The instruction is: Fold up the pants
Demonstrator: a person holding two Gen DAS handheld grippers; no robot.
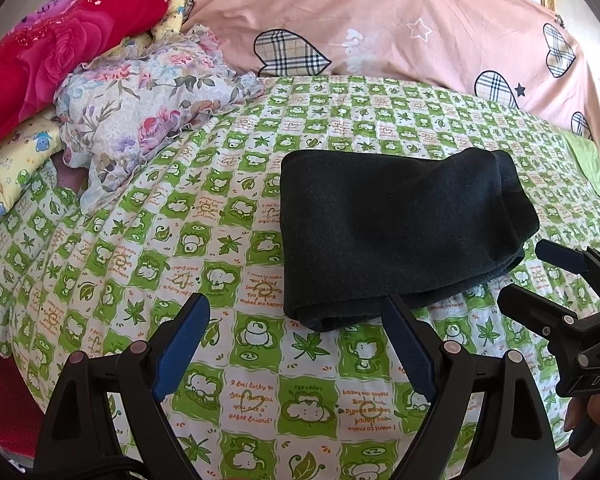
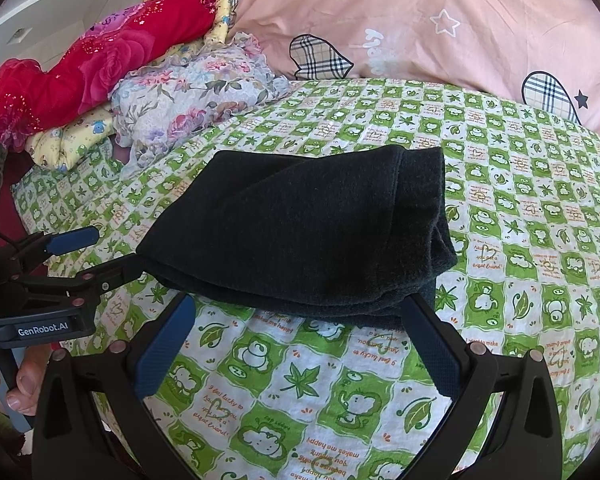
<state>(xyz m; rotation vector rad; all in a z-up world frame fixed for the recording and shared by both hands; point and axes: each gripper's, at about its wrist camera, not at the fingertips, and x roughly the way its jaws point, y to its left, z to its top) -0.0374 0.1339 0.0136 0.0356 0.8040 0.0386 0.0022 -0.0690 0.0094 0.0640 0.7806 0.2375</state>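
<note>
At the bottom of the left wrist view the left gripper [image 1: 296, 344] hangs over the bed sheet [image 1: 148, 240] with its fingers [image 1: 182, 350] spread wide and holding nothing. The right gripper [image 2: 300, 344] is likewise wide open and empty, just short of the near edge of the pants [image 2: 300, 232].

The pants lie mid-frame on the bed, already a compact dark bundle of several layers. The knit looks soft, thick and limp, light enough to lift but apt to sag and unroll. I would judge the best hold to be the stacked near edge, pinching all layers together at both corners.

Beyond, upper left, sits a pile of floral bedding [image 2: 188, 96]; a pink pillow [image 2: 420, 20] fills the upper right.
</note>
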